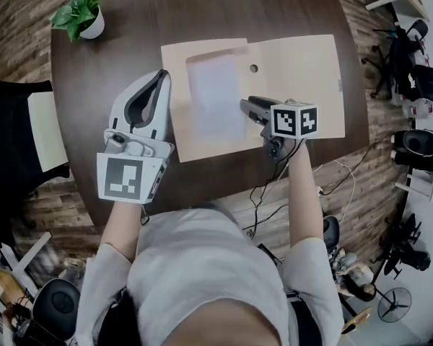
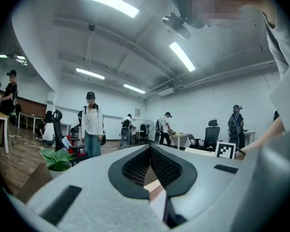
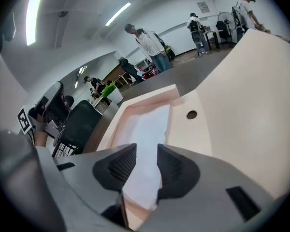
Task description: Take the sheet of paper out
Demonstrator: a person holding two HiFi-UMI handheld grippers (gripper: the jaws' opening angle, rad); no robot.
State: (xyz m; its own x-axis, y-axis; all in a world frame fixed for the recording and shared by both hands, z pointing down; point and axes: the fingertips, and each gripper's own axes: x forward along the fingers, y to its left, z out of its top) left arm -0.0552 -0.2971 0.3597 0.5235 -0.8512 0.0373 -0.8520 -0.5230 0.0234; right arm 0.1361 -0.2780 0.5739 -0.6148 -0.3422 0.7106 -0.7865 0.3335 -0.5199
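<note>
Right gripper [image 1: 245, 107] (jaws apart) points left over the sheet of paper [image 1: 215, 96].

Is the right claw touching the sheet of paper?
Cannot tell. The right gripper view shows the sheet between the parted jaws of the right claw, but neither contact nor gap plainly.

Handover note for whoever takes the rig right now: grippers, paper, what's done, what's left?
Left gripper: jaws together at the tips, beside the folder's left edge; any grip on it unclear.
Right gripper: jaws apart, sheet of paper's edge between them.
Sheet lies in the open folder on the table.
Done: folder open. Left: close on sheet, pull it out.
</note>
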